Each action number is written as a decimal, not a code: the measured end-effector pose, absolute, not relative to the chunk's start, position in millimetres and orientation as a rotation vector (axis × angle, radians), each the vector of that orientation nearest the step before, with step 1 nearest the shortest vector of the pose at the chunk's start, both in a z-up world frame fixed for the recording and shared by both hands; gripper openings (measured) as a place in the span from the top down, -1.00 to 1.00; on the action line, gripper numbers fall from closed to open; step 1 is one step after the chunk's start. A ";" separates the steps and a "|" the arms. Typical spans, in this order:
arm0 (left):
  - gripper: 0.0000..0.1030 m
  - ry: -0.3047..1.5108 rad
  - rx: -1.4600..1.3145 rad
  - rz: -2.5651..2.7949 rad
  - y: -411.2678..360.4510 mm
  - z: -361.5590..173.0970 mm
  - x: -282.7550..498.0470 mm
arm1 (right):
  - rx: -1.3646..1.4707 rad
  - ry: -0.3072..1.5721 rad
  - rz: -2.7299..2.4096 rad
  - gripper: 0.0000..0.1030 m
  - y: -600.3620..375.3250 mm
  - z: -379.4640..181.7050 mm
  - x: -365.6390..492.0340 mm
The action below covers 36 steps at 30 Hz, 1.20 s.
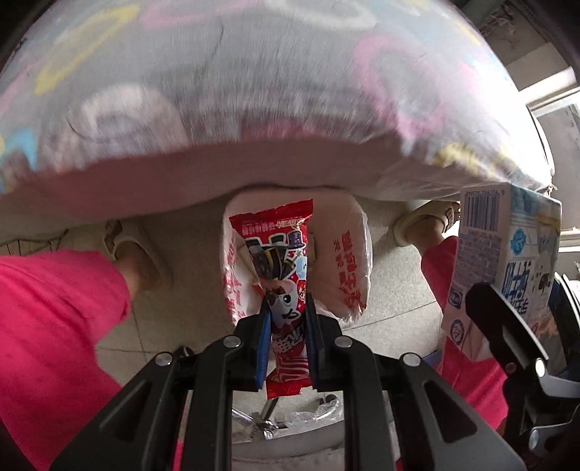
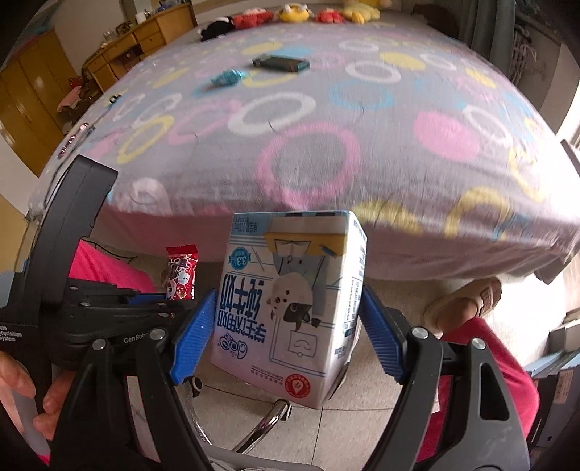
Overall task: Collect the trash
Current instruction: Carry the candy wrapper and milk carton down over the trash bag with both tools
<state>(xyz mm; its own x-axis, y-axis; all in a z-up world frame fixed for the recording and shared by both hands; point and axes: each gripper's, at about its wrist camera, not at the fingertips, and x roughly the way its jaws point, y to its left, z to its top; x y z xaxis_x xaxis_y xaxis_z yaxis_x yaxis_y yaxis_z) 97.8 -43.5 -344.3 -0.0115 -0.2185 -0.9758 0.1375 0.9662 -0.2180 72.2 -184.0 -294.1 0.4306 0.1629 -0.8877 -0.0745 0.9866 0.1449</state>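
My left gripper [image 1: 286, 308] is shut on a red snack wrapper [image 1: 279, 250], which hangs over the mouth of a white plastic bag with red print [image 1: 348, 268] on the floor. My right gripper [image 2: 288, 293] is shut on a white and blue milk carton [image 2: 290, 300], its blue pads [image 2: 192, 337] pressing both sides. The carton [image 1: 507, 261] also shows at the right edge of the left wrist view, beside the bag. In the right wrist view the red wrapper [image 2: 181, 275] sits to the left of the carton.
A bed with a ring-patterned sheet [image 2: 326, 137] fills the space ahead. On it lie a blue wrapper [image 2: 228, 76], a dark box [image 2: 281, 63] and plush toys [image 2: 290, 12]. A person's pink trouser legs [image 1: 54, 319] and sandalled feet [image 1: 424, 224] flank the bag. A chrome chair base [image 2: 268, 420] stands below.
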 end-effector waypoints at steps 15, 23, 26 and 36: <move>0.67 1.722 -0.145 -0.189 -43.0 -420.0 104.8 | 0.192 1.298 0.124 -0.48 -186.1 -380.2 89.5; 0.67 1.799 -0.168 -0.183 -45.3 -451.4 110.9 | 0.228 1.368 0.092 -0.48 -189.1 -413.8 99.5; 0.67 1.829 -0.187 -0.180 -46.7 -462.3 113.1 | 0.250 1.399 0.074 -0.48 -191.6 -426.8 105.3; 0.67 1.918 -0.217 -0.122 -45.0 -506.5 117.2 | 0.319 1.476 0.025 -0.48 -196.6 -466.9 118.9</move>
